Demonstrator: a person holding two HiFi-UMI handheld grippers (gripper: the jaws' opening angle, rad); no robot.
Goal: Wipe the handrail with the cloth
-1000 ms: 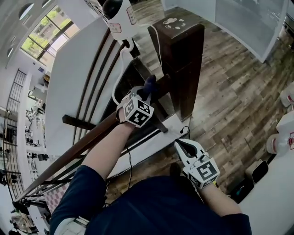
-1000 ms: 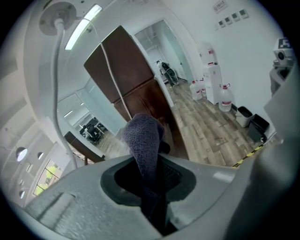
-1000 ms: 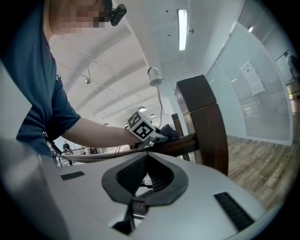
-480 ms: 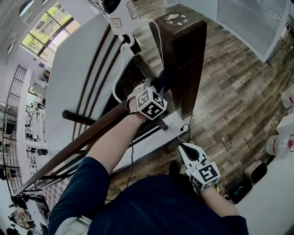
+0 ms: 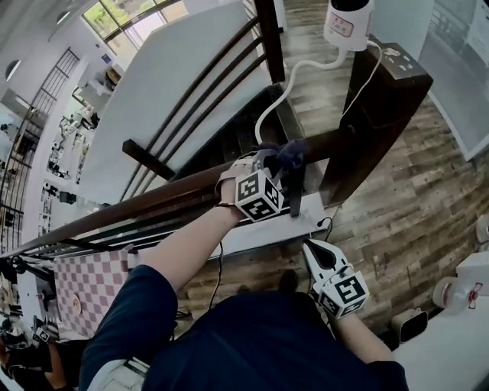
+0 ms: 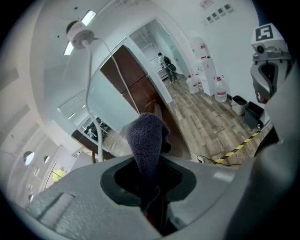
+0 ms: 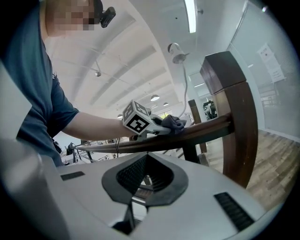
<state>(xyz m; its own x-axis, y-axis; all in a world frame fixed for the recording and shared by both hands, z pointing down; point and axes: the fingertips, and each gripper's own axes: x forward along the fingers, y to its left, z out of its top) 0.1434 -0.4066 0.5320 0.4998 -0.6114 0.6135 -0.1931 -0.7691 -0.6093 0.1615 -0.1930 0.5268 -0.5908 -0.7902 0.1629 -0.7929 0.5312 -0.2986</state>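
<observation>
The dark wooden handrail [image 5: 153, 200] runs from the lower left up to a square newel post [image 5: 382, 84]. My left gripper [image 5: 276, 162] rests on top of the rail a short way from the post, shut on a dark blue cloth [image 5: 289, 151] that bunches out past its tips onto the rail. In the left gripper view the cloth [image 6: 146, 138] stands up between the jaws of the left gripper [image 6: 150, 164]. My right gripper [image 5: 309, 248] hangs lower, off the rail, shut and empty. In the right gripper view, past the right gripper [image 7: 146, 157], I see the cloth [image 7: 174, 123] on the handrail [image 7: 201, 132].
A white cable [image 5: 269, 103] drops from a white device [image 5: 348, 23] behind the rail. Dark balusters [image 5: 199, 84] run beyond. White bottles [image 5: 458, 290] and a dark bin [image 5: 412, 324] stand on the wood floor [image 5: 412, 176] at right. A checkered surface [image 5: 84, 282] lies at lower left.
The head view has swung right. My left gripper, holding the cloth, slid along the rail towards the post and now sits a little back from it. The right gripper stays low.
</observation>
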